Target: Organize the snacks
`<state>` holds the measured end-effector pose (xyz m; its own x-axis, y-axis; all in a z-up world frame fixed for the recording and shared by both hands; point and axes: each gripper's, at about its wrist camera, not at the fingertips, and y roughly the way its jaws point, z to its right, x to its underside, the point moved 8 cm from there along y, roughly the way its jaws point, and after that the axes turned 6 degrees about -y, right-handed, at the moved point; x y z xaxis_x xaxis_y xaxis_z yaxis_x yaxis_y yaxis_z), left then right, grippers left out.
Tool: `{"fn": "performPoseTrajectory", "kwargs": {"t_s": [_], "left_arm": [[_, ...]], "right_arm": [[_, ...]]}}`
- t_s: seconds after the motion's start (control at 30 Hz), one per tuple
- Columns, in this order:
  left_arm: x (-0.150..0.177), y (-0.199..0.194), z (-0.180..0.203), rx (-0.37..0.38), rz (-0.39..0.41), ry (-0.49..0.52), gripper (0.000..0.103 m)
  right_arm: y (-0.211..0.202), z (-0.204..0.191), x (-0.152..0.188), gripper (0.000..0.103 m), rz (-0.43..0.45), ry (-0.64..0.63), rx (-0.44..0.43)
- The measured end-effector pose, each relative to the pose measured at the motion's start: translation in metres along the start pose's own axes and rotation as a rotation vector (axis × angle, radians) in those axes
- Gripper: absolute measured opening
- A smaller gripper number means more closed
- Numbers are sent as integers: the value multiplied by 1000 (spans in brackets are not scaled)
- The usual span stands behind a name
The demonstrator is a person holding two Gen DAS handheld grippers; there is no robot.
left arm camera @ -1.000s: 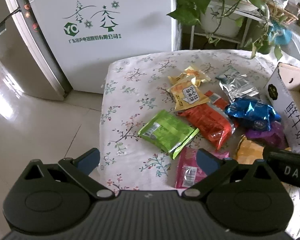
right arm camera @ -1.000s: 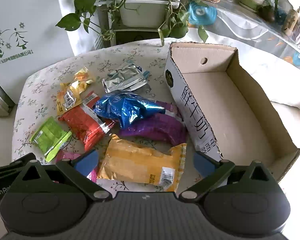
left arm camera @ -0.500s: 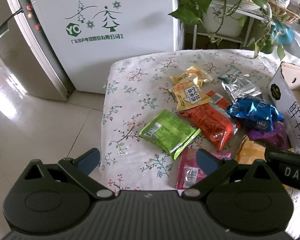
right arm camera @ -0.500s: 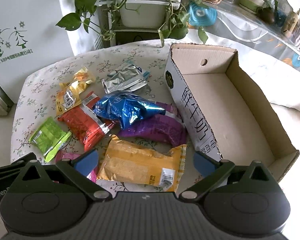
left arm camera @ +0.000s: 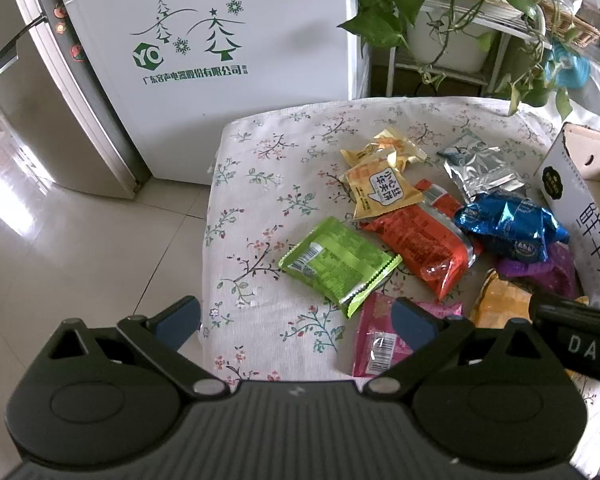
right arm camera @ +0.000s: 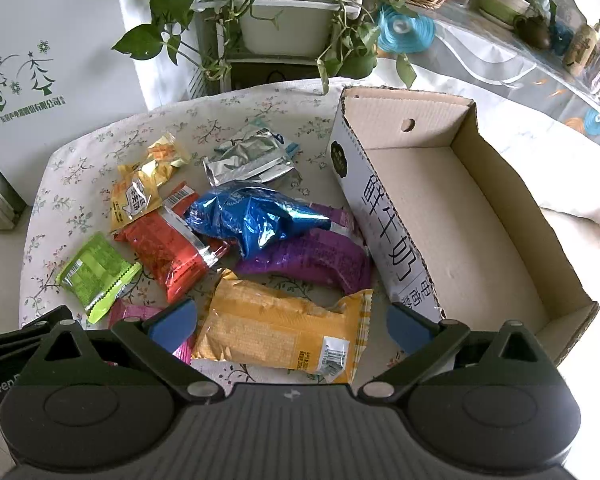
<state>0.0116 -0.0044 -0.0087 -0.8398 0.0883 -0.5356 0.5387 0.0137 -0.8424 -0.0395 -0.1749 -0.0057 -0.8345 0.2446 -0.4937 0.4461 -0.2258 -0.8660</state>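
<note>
Several snack packets lie on a floral tablecloth (left arm camera: pixel 260 184): a green one (left arm camera: pixel 338 262), a red one (left arm camera: pixel 424 240), a blue foil one (right arm camera: pixel 252 216), a purple one (right arm camera: pixel 312 258), a large orange-yellow one (right arm camera: pixel 276 330), a pink one (left arm camera: pixel 380 340), a silver one (right arm camera: pixel 252 160) and small yellow ones (left arm camera: pixel 380 190). An open, empty cardboard box (right arm camera: pixel 472 216) stands to their right. My left gripper (left arm camera: pixel 296 320) hovers open above the table's near left edge. My right gripper (right arm camera: pixel 288 320) hangs open over the orange-yellow packet. Neither holds anything.
A white fridge (left arm camera: pixel 220 40) stands behind the table. Potted plants on a rack (right arm camera: pixel 276 12) are at the back. A glass-topped table with clutter (right arm camera: pixel 540 52) runs along the right. Tiled floor (left arm camera: pixel 80 240) lies to the left.
The left wrist view has shifted slightly, with the snacks sliding a little right and down in frame. The right gripper has barely moved. Both stay open.
</note>
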Motion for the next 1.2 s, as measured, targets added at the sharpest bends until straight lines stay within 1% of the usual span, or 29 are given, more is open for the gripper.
{"fn": "performPoseTrajectory", "kwargs": {"t_s": [0.53, 0.77, 0.87, 0.97, 1.1, 1.2], "left_arm": [[6, 4, 0, 22, -23, -8, 99], [11, 5, 6, 81, -40, -14, 99], [12, 3, 11, 140, -46, -21, 100], [9, -1, 13, 184, -41, -37, 100], [6, 0, 8, 183, -38, -58, 100], [6, 3, 1, 180, -50, -81, 100]], "right_arm": [[1, -2, 0, 103, 6, -33, 6], [2, 4, 2, 103, 11, -51, -48], [1, 10, 3, 103, 9, -32, -102], [-2, 22, -2, 103, 20, 38, -188], [-4, 40, -8, 103, 28, 193, -329], [-3, 44, -10, 103, 43, 224, -386]]}}
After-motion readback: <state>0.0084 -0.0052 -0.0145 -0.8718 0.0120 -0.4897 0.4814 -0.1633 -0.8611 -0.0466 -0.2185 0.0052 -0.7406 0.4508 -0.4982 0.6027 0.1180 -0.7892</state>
